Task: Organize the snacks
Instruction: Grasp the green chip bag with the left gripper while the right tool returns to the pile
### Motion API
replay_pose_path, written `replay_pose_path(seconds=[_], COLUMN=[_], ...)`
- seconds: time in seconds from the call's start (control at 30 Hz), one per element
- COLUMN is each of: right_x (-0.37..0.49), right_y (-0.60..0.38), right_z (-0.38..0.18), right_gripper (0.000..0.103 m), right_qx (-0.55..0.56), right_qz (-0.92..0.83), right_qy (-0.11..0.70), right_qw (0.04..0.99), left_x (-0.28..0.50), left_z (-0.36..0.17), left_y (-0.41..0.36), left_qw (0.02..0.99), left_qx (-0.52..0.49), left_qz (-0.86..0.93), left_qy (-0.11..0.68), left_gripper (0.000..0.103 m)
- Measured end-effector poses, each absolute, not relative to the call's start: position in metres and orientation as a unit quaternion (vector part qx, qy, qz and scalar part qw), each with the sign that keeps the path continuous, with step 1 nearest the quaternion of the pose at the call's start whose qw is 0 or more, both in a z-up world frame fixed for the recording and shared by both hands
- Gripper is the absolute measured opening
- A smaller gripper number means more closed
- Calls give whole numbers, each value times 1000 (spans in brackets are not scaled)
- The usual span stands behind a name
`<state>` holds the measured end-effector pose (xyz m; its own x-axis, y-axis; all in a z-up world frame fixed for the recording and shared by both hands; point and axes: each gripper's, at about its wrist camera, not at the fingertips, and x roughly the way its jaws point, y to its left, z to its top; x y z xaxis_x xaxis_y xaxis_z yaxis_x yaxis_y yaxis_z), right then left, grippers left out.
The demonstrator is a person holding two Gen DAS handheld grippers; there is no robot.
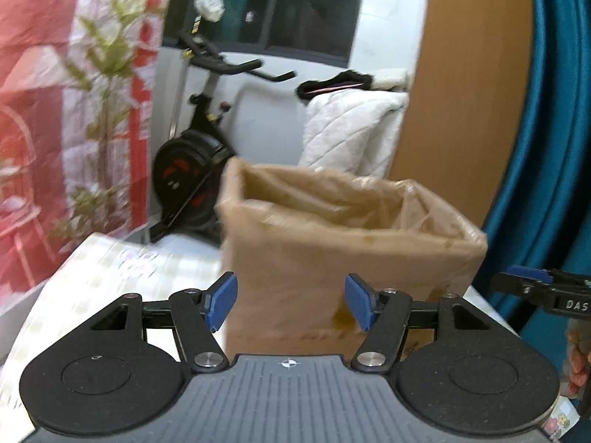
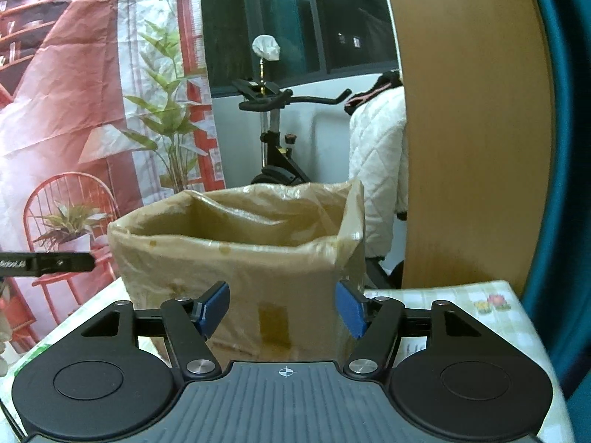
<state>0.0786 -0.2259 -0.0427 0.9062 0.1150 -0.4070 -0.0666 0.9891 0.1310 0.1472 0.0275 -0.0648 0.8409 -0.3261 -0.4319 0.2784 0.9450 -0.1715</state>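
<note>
Tools: left (image 1: 291,302) & right (image 2: 283,310) gaping, empty; angled down toward box (image 2: 236,258).

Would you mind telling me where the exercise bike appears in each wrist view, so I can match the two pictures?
Left wrist view: the exercise bike stands left of centre, behind the lined cardboard box, its flywheel in view.
Right wrist view: the exercise bike is near the centre, above the lined cardboard box, which hides its lower part.
Shared landmark: the white quilted cloth to the bike's right.

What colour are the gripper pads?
Blue pads, clearest in the right wrist view.
</note>
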Motion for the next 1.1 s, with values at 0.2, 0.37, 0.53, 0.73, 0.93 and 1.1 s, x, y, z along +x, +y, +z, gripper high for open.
replay_pose_path(seconds=[0.2, 0.37, 0.53, 0.73, 0.93, 1.1], right_x=[61, 54, 55, 53, 53, 55], right_y=[-217, -200, -177, -155, -150, -157], right_z=[-67, -95, -119, -139, -143, -149], right_gripper=[60, 60, 60, 60, 60, 60], right_qx=[77, 101, 91, 78, 75, 77], right_qz=[40, 40, 45, 59, 59, 54], right_qy=[220, 236, 260, 289, 297, 304], right_qw=[971, 966, 960, 952, 950, 948], left_x=[126, 110, 98, 105, 127, 138], left_z=[-72, -71, -85, -121, -158, -178], left_y=[79, 123, 150, 166, 181, 185], left_qw=[960, 962, 957, 943, 922, 901], left_qx=[-61, -74, -82, -112, -170, -197], left_qz=[-109, -68, -47, -32, 3, 18], left_qy=[250, 254, 273, 313, 348, 387], left_gripper=[66, 66, 67, 79, 83, 87])
